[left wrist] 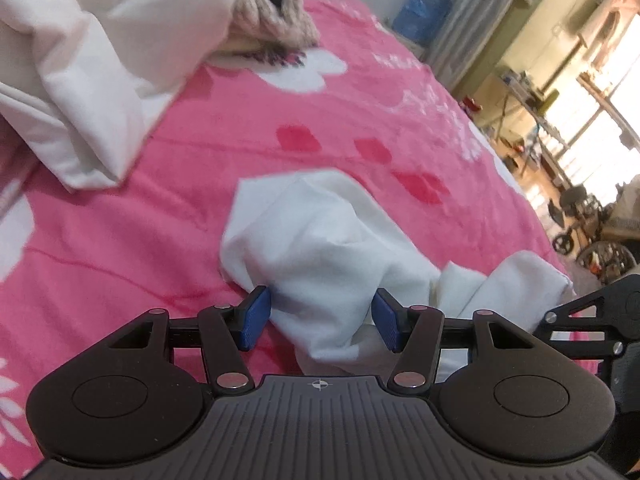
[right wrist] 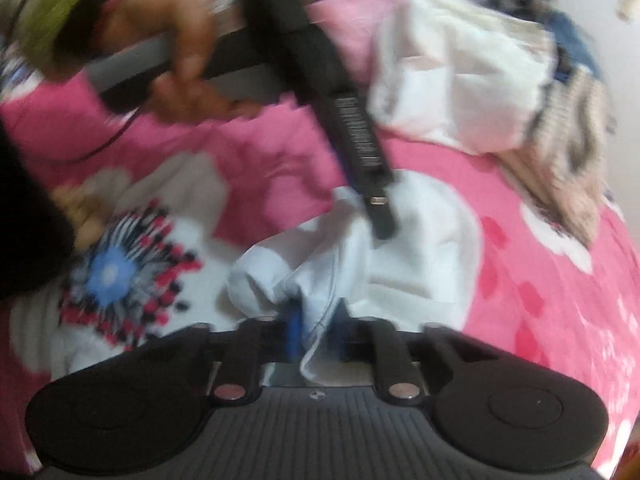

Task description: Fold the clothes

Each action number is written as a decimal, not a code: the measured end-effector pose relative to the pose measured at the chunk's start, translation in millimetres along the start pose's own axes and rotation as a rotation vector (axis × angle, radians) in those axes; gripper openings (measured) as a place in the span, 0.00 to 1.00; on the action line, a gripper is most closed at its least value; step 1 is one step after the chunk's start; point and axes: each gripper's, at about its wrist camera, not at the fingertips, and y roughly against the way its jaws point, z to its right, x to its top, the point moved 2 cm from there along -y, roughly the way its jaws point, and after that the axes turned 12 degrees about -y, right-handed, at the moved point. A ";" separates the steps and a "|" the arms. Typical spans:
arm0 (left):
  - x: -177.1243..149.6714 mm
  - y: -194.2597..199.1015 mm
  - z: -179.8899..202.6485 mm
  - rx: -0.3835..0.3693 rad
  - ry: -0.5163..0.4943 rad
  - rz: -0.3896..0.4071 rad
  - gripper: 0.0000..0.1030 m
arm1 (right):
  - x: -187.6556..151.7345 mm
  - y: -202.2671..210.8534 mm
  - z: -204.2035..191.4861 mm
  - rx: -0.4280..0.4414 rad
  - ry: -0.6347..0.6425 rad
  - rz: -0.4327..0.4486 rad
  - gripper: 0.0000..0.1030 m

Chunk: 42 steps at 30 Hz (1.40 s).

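My left wrist camera sits just behind my left gripper (left wrist: 321, 318) and looks steeply down along its fingers, close over the pink blanket (left wrist: 140, 240), with the room's window side at 2 o'clock. My right wrist camera looks down from behind my right gripper (right wrist: 316, 330), equally near. Both views share the crumpled white garment (left wrist: 320, 248) at centre, and the pile of clothes (right wrist: 472, 92), at 11 o'clock in the left view and 1 o'clock in the right.

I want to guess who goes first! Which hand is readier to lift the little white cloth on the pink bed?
Probably the right gripper: its jaws already pinch the white cloth. The left gripper straddles a fold, jaws apart.
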 end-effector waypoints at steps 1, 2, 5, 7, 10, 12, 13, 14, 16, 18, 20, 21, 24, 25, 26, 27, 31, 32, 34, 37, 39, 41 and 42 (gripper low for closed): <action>2.2 5.6 -1.9 0.005 0.009 0.026 0.54 | 1.0 3.7 4.9 -0.009 -0.031 0.020 0.08; 4.8 11.3 -4.2 0.009 0.019 0.052 0.54 | 1.9 6.6 10.2 -0.018 -0.056 0.037 0.07; 12.8 24.4 -10.4 0.030 0.033 0.109 0.54 | 4.4 19.1 30.9 -0.044 -0.156 0.090 0.07; 18.0 31.2 -14.0 0.044 0.034 0.140 0.55 | 6.4 26.2 49.1 -0.059 -0.242 0.114 0.07; 23.6 34.4 -16.7 0.053 0.041 0.163 0.55 | 4.6 38.6 83.1 -0.088 -0.394 0.159 0.07; 25.6 33.4 -16.4 0.054 0.040 0.164 0.56 | 1.1 47.7 106.3 -0.107 -0.495 0.188 0.06; 26.1 30.7 -15.0 0.052 0.034 0.157 0.56 | -1.3 52.0 118.3 -0.113 -0.542 0.202 0.07; 26.7 27.5 -13.6 0.050 0.027 0.148 0.56 | -4.1 56.1 130.6 -0.117 -0.588 0.216 0.07; 28.9 20.7 -10.4 0.046 0.012 0.129 0.57 | -9.5 61.1 156.2 -0.122 -0.677 0.243 0.07; 33.0 13.2 -6.1 0.043 -0.010 0.114 0.58 | -14.8 64.8 179.6 -0.118 -0.762 0.270 0.07; 38.7 5.7 -1.4 0.040 -0.037 0.105 0.62 | -18.6 63.7 201.2 -0.124 -0.816 0.292 0.07; 42.7 0.7 1.8 0.039 -0.059 0.099 0.63 | -20.3 62.8 212.2 -0.128 -0.842 0.303 0.07; 53.9 -15.1 11.2 0.051 -0.126 0.077 0.63 | -23.9 56.3 240.9 -0.145 -0.898 0.323 0.07; 57.3 -21.5 13.8 0.050 -0.142 0.068 0.63 | -26.4 53.5 248.7 -0.151 -0.916 0.324 0.07; 59.9 -28.6 15.3 0.048 -0.153 0.058 0.63 | -29.0 50.7 256.6 -0.157 -0.935 0.326 0.07; 62.5 -35.6 16.8 0.046 -0.164 0.048 0.63 | -31.5 48.0 264.4 -0.163 -0.953 0.328 0.07; 70.0 -63.7 21.6 0.039 -0.203 0.014 0.63 | -46.3 32.4 290.7 -0.193 -1.024 0.319 0.07; 70.7 -68.6 22.7 0.033 -0.210 0.010 0.62 | -50.4 28.2 295.9 -0.198 -1.039 0.314 0.07; 70.8 -79.7 24.1 0.026 -0.215 -0.010 0.60 | -59.8 18.0 306.9 -0.196 -1.078 0.301 0.07; 67.1 -91.3 25.6 0.012 -0.205 -0.031 0.54 | -74.2 1.7 318.3 -0.157 -1.140 0.269 0.07; 63.9 -97.8 26.6 0.000 -0.195 -0.042 0.51 | -85.1 -8.4 321.3 -0.105 -1.191 0.245 0.10; 61.1 -102.3 27.8 -0.003 -0.195 -0.042 0.51 | -93.5 -13.4 319.1 -0.054 -1.226 0.237 0.25; 59.9 -103.5 28.3 -0.002 -0.197 -0.038 0.51 | -96.9 -13.6 316.2 -0.028 -1.238 0.234 0.34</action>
